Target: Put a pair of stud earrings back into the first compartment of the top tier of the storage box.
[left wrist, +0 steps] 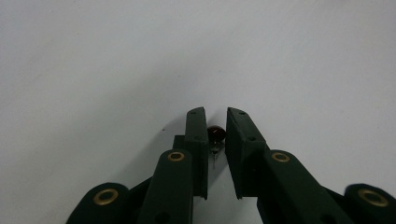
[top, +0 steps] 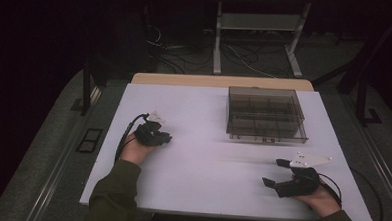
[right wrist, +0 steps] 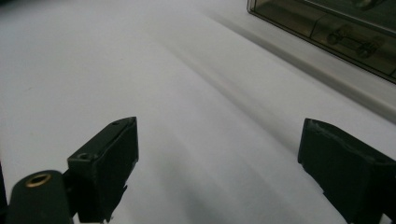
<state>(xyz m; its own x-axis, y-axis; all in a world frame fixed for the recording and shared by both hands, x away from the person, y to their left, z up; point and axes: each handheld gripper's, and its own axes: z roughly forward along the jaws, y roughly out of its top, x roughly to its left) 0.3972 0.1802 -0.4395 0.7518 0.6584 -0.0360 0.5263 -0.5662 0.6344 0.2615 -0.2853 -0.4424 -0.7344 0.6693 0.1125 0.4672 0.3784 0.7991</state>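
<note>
Left side first: left gripper [top: 164, 137] low over the white table [top: 207, 161], well left of the box. In the left gripper view, jaws narrowed almost together around a small dark-red bead-like item [left wrist: 216, 133] with a thin metal pin hanging below it. Looks pinched between the pads, though contact on the right pad hard to confirm. Too small to identify further; could be a pin or stud.

Centre of the table bare, nothing else lying loose as far as visible.

Right of centre, toward the far edge: smoky transparent compartment box [top: 265, 114], divided inside, lid state unclear from above. In the right gripper view, box corner [right wrist: 327, 28] up at top right with small metal parts visible in one compartment.

Right side: right gripper [top: 276, 173] near the front edge, jaws spread wide, holding nothing, pointing across the table short of the box.

Judgement on progress: pick apparently done, small item secured on the left. Remaining: carry across to the box, choose a compartment, drop in. Box access possibly a job for the free right gripper. Roughly early-to-mid stage.
</note>
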